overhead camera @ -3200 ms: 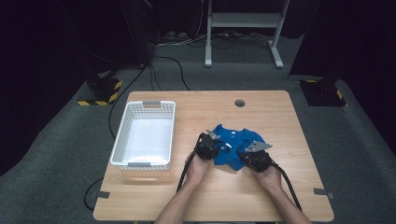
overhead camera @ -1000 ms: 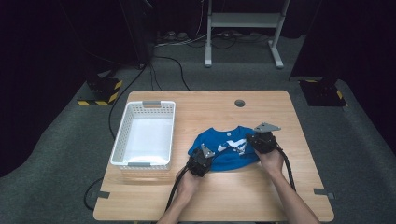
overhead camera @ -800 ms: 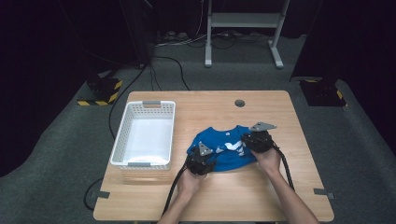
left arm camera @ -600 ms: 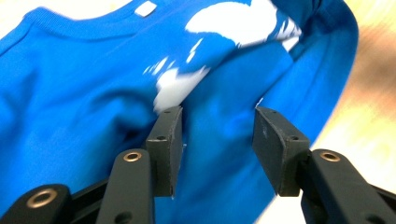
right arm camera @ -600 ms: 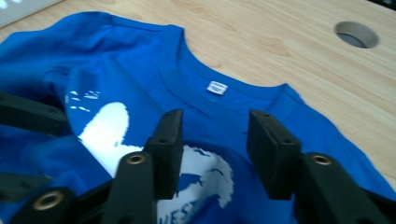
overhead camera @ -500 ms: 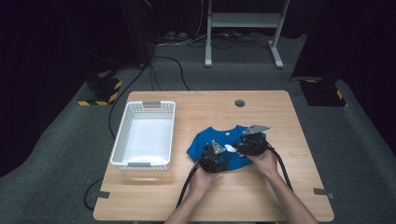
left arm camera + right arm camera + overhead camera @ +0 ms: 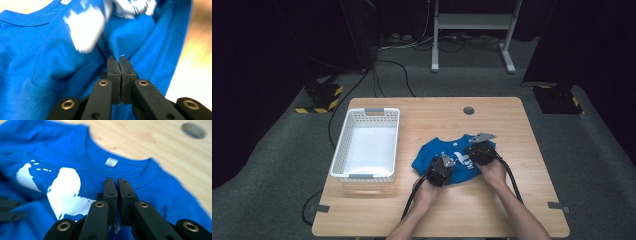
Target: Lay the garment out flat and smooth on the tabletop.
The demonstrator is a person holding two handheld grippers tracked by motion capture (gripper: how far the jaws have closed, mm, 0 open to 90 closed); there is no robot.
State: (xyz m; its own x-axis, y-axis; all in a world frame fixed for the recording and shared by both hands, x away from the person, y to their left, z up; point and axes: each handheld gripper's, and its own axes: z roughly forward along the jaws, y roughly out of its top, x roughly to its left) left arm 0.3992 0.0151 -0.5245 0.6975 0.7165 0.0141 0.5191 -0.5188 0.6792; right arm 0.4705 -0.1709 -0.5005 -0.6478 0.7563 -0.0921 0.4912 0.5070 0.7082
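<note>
Wooden table [image 7: 492, 210], white basket [image 7: 367, 145] at its left, blue T-shirt [image 7: 454, 157] lying crumpled right of the basket. Both forearms come in from the bottom edge, converging on the shirt. Left gripper [image 7: 119, 59] has just closed — jaws pressed together, pinching a fabric fold. Right gripper [image 7: 115, 180] also just closed, low over the shirt below the collar; cloth between jaws — can't tell.

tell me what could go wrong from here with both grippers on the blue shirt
1. The left hand-held gripper pinches only a thin fold of the blue shirt, so the cloth may slip out when pulled.
2. The right hand-held gripper is shut over the shirt below the collar; whether it holds cloth is unclear, so a lift could be one-sided and bunch it.
3. The white basket stands apart, so carried cloth may drag across the table.
</note>
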